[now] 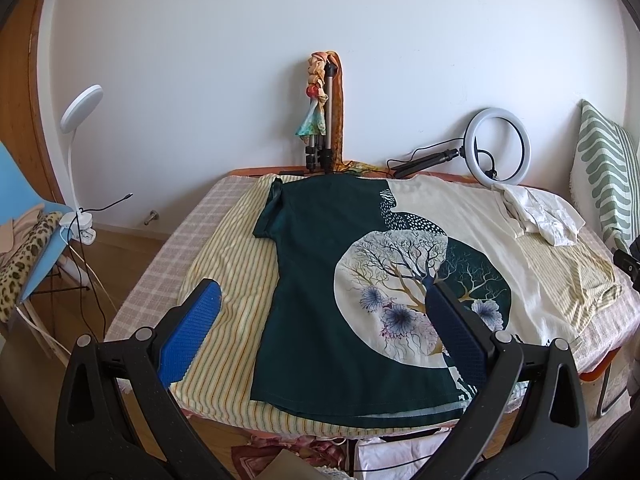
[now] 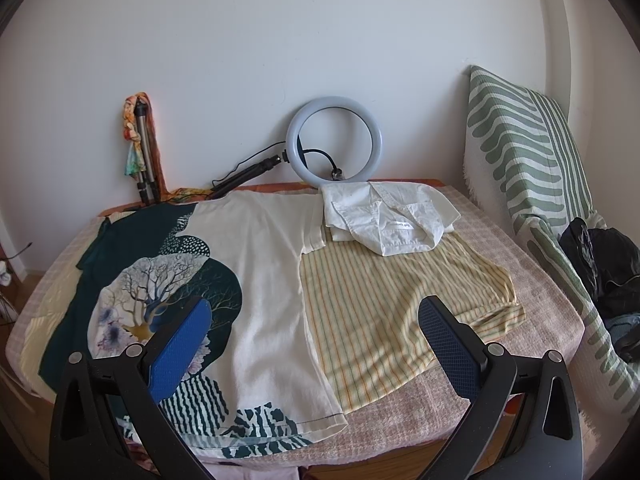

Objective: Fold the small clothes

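A dark green and cream t-shirt (image 1: 320, 264) with a tree print lies flat on the table, over a yellow striped garment (image 1: 228, 280). It also shows in the right wrist view (image 2: 260, 264), with the striped garment (image 2: 384, 308) spread to its right. A crumpled white shirt (image 2: 384, 216) lies at the back right. My left gripper (image 1: 326, 300) is open and empty above the t-shirt's near half. My right gripper (image 2: 316, 312) is open and empty above the t-shirt's right edge and the striped garment.
The table has a pink checked cover (image 2: 532, 280). A ring light (image 2: 334, 140) and a folded tripod (image 1: 326, 120) stand at the back against the wall. A green patterned cushion (image 2: 524, 160) and a black bag (image 2: 608, 272) are at the right. A blue chair (image 1: 36, 240) and a clip lamp (image 1: 76, 120) are at the left.
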### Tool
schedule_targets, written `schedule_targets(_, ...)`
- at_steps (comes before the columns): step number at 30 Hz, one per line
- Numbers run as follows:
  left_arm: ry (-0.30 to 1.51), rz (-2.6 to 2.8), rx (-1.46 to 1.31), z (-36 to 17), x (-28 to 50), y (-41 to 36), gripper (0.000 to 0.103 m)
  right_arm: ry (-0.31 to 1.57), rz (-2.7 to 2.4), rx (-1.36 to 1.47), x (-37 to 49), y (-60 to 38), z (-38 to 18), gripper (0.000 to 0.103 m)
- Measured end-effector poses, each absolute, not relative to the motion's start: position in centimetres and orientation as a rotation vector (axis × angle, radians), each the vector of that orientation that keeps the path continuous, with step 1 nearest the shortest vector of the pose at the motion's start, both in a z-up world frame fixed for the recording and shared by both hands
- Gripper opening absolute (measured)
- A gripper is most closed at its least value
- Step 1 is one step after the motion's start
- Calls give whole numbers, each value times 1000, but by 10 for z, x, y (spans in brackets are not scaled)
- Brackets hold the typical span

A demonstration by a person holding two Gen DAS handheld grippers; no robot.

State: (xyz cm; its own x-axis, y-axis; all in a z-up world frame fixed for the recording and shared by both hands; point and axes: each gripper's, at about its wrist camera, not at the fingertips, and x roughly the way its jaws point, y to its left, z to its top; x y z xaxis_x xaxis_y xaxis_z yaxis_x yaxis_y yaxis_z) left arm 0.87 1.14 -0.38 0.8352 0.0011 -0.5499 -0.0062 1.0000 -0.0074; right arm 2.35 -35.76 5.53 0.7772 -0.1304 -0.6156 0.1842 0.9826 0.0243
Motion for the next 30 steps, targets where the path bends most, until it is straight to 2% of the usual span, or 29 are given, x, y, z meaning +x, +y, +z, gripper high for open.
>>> schedule_targets(18,606,40,-22,-15,17,22,103,665,-168,83,25,-355,54,103)
schedule_targets(28,612,44,-123,-41,13,72,103,674,-46,52,51,-320,54,103)
schedule_targets(30,621,16,-178,-47,9,83,100,653,29,71,56,-308,56,103)
